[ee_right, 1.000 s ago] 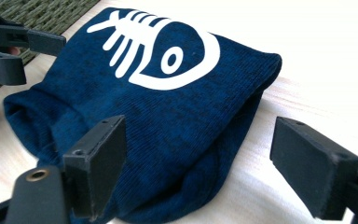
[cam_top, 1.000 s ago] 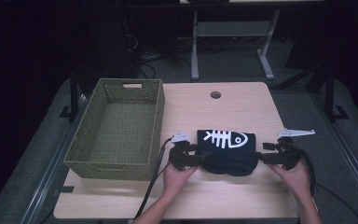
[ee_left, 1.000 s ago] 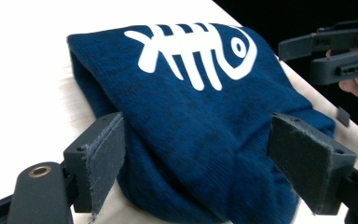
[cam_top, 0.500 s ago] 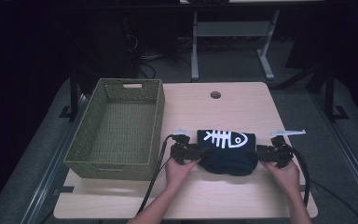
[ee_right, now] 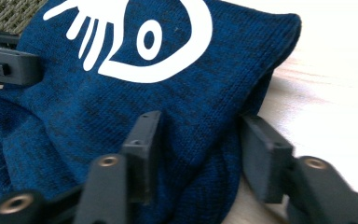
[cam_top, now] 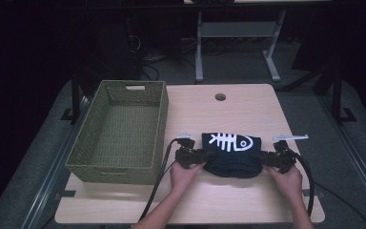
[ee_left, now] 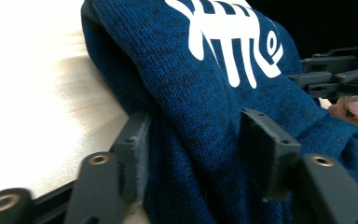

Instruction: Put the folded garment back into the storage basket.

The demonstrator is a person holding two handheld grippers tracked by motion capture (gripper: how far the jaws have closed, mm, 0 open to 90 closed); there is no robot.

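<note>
Nearest the person, 2 hands hold the grippers at opposite ends of a folded blue knit garment (cam_top: 232, 155) lying on the table (cam_top: 248, 102), just right of the wicker basket (cam_top: 119, 131); the left gripper (ee_left: 196, 144) has its jaws set partly apart around a thick fold at the garment's left end; the right gripper (ee_right: 200, 149) likewise straddles the right end, cloth bunched between its jaws; gripping both ends probably lets the bundle lift without unfolding; no lettering is readable, just a white fish-skeleton print (cam_top: 229, 141).
</note>
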